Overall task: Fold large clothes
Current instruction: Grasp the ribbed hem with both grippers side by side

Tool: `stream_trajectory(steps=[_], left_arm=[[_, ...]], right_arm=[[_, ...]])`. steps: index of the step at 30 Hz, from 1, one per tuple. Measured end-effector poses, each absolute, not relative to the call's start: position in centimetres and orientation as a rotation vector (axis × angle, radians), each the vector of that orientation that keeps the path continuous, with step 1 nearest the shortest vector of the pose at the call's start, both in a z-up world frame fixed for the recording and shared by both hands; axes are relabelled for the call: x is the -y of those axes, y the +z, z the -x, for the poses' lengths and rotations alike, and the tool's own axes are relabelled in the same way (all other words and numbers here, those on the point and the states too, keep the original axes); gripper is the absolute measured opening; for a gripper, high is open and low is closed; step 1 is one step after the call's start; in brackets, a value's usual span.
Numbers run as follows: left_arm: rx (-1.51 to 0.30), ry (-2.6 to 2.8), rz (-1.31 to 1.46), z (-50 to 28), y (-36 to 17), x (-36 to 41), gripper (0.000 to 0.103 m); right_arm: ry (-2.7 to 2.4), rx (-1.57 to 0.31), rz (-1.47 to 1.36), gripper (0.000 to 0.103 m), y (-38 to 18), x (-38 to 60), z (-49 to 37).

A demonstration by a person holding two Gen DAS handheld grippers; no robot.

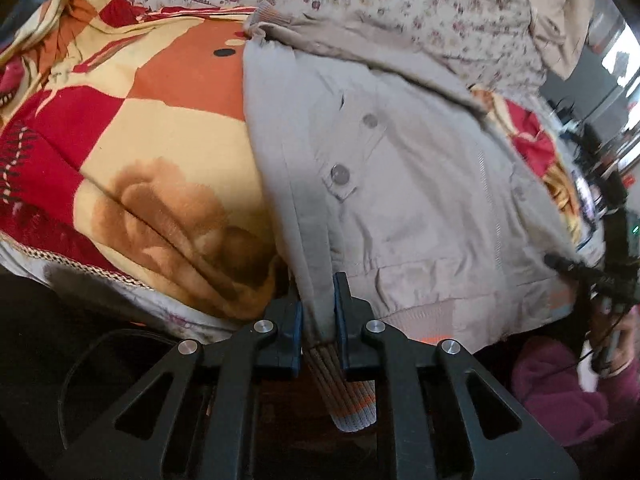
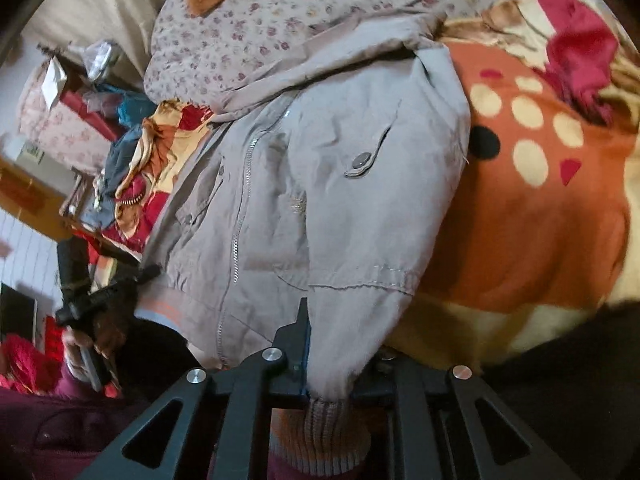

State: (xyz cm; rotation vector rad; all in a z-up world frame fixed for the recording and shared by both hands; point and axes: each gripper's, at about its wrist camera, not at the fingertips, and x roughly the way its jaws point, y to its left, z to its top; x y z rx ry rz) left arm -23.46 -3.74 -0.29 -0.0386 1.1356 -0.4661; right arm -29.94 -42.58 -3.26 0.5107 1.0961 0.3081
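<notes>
A grey-beige zip jacket [image 1: 400, 184] with snap buttons and ribbed striped hem lies front-up on a patterned blanket; it also shows in the right wrist view [image 2: 328, 200]. My left gripper [image 1: 318, 304] is shut on a fold of the jacket at its left hem, with a ribbed cuff [image 1: 348, 392] hanging between the arms. My right gripper [image 2: 340, 344] is shut on the jacket's right sleeve end, with its ribbed cuff [image 2: 320, 428] below; the right finger is hidden by cloth. Each gripper shows small in the other's view, the right one [image 1: 592, 276] and the left one [image 2: 104, 292].
A red, orange and cream blanket [image 1: 140, 140] covers the bed, also in the right wrist view [image 2: 540, 200]. A floral quilt [image 1: 380, 0] lies at the far side. Cluttered furniture and clothes [image 2: 80, 120] stand beyond the bed's left. My maroon sleeve [image 1: 568, 392] is near the edge.
</notes>
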Motion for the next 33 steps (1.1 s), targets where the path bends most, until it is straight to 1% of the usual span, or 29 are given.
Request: stream_trajectory(steps=[3,4,5,7,9,13,14,15,16,17,18,20,23,29,30,31,32,33], left_arm=[[-1.153,-0.434,0.004,23.3,-1.0,4.2,0.013],[-1.162,-0.429,0.001,23.4,-1.2,4.0,0.014],[-1.166,-0.421,-0.001,23.4,-1.4,4.0,0.014],[-1.169,-0.409,-0.005,23.4,-1.8,3.9,0.015],[-1.183,-0.401,-0.013,23.5,-2.2,3.9,0.022],[-1.205,-0.391,-0.043,23.7,-2.7,4.0,0.027],[-1.206,-0.388,-0.049,23.7,-2.8,4.0,0.031],[-1.207,-0.385,-0.055,23.8,-2.9,4.0,0.039],[-1.211,-0.376,-0.061,23.8,-3.1,3.9,0.045],[-1.217,-0.369,-0.06,23.8,-3.3,3.8,0.057],[-1.226,-0.368,-0.049,23.7,-3.4,3.8,0.064],[-1.242,-0.379,-0.004,23.7,-3.9,3.5,0.066],[-1.267,-0.38,0.002,23.7,-4.7,3.6,0.066],[-1.264,-0.401,0.022,23.2,-5.2,4.2,0.066],[-1.261,-0.424,0.04,23.2,-5.3,4.3,0.062],[-1.263,-0.439,0.05,23.3,-5.3,4.2,0.052],[-1.265,-0.474,0.072,23.4,-5.1,4.2,0.025],[-1.263,-0.484,0.075,23.5,-5.0,4.1,0.02]], right_arm=[[0.298,-1.128,-0.487,0.021,-3.7,42.5,29.8],[0.296,-1.136,-0.486,0.026,-3.8,42.4,29.7],[0.295,-1.146,-0.491,0.036,-4.0,42.4,29.7],[0.288,-1.164,-0.506,0.045,-4.3,42.4,29.8],[0.282,-1.172,-0.5,0.045,-4.5,42.5,29.9],[0.278,-1.182,-0.5,0.045,-4.5,42.4,30.0],[0.277,-1.185,-0.499,0.046,-4.5,42.3,30.0],[0.279,-1.19,-0.494,0.046,-4.6,42.3,29.9],[0.283,-1.199,-0.49,0.049,-4.7,42.2,29.8],[0.285,-1.207,-0.488,0.052,-4.8,42.0,29.7],[0.287,-1.215,-0.483,0.053,-4.8,41.8,29.6],[0.289,-1.22,-0.469,0.059,-4.8,41.6,29.5],[0.296,-1.224,-0.447,0.063,-4.8,41.1,29.4],[0.307,-1.211,-0.429,0.062,-4.9,40.9,29.4],[0.308,-1.208,-0.43,0.061,-4.9,40.8,29.4],[0.312,-1.205,-0.425,0.051,-5.0,40.6,29.5],[0.313,-1.2,-0.403,0.041,-4.8,40.4,29.7],[0.317,-1.191,-0.386,0.037,-4.5,40.3,29.9]])
